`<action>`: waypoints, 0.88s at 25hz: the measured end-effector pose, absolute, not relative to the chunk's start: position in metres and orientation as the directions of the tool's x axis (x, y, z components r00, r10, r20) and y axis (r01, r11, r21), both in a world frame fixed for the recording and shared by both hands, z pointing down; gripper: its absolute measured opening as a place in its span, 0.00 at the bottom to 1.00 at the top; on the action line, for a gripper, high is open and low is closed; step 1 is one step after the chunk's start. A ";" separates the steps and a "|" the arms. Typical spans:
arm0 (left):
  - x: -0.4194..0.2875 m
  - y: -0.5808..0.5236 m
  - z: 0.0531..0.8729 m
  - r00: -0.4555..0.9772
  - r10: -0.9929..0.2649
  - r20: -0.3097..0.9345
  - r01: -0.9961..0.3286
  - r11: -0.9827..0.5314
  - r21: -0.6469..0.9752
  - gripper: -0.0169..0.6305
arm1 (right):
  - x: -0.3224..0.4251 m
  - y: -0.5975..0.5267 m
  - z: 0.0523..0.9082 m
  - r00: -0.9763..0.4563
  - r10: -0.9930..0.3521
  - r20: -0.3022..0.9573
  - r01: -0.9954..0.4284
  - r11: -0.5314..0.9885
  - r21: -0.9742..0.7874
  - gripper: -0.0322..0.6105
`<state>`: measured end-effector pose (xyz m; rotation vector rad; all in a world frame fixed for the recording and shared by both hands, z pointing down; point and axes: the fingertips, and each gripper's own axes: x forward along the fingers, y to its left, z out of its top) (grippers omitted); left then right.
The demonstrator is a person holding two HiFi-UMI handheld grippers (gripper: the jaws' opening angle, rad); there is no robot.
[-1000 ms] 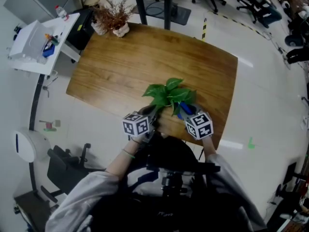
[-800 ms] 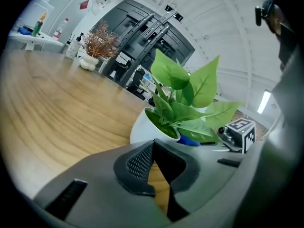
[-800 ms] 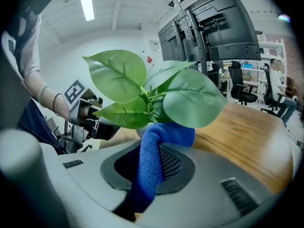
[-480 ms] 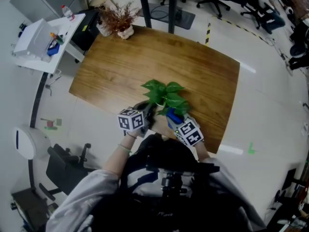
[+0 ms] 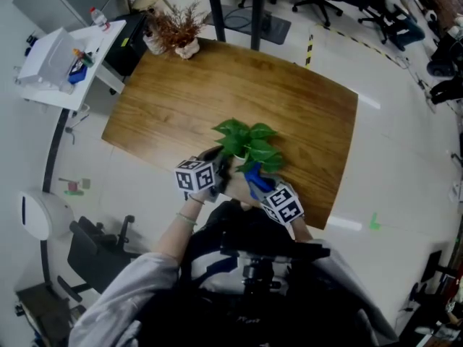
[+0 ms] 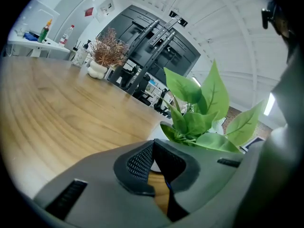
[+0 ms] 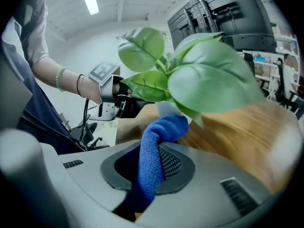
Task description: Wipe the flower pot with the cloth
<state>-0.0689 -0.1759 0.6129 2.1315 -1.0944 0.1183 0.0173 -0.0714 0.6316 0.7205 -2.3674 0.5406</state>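
Wooden table [image 5: 181,100] is filling the head view, with the green leaves [image 5: 249,139] near its near edge. The left gripper [image 5: 219,170] is sitting just left of them; the right gripper [image 5: 262,189] is reaching in from below with the blue cloth [image 5: 252,175].

Left gripper view: the jaws are lying together at the tips, nothing between them, just short of the white pot [image 6: 156,131]; touch cannot be told.

Right gripper view: the jaws are clamping the cloth, whose free end is pressing against the pot under the leaves.
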 end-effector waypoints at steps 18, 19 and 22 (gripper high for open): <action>-0.048 -0.140 0.625 0.673 -0.616 0.409 -0.710 -0.382 0.591 0.04 | 0.060 -0.143 0.595 -0.664 -0.444 0.602 -0.578 0.815 -0.036 0.15; -0.050 -0.142 0.624 0.669 -0.620 0.411 -0.714 -0.383 0.586 0.04 | 0.054 -0.138 0.597 -0.668 -0.427 0.609 -0.561 0.827 -0.034 0.15; -0.059 -0.153 0.623 0.649 -0.636 0.416 -0.732 -0.375 0.568 0.04 | 0.037 -0.127 0.603 -0.675 -0.397 0.622 -0.535 0.844 -0.042 0.15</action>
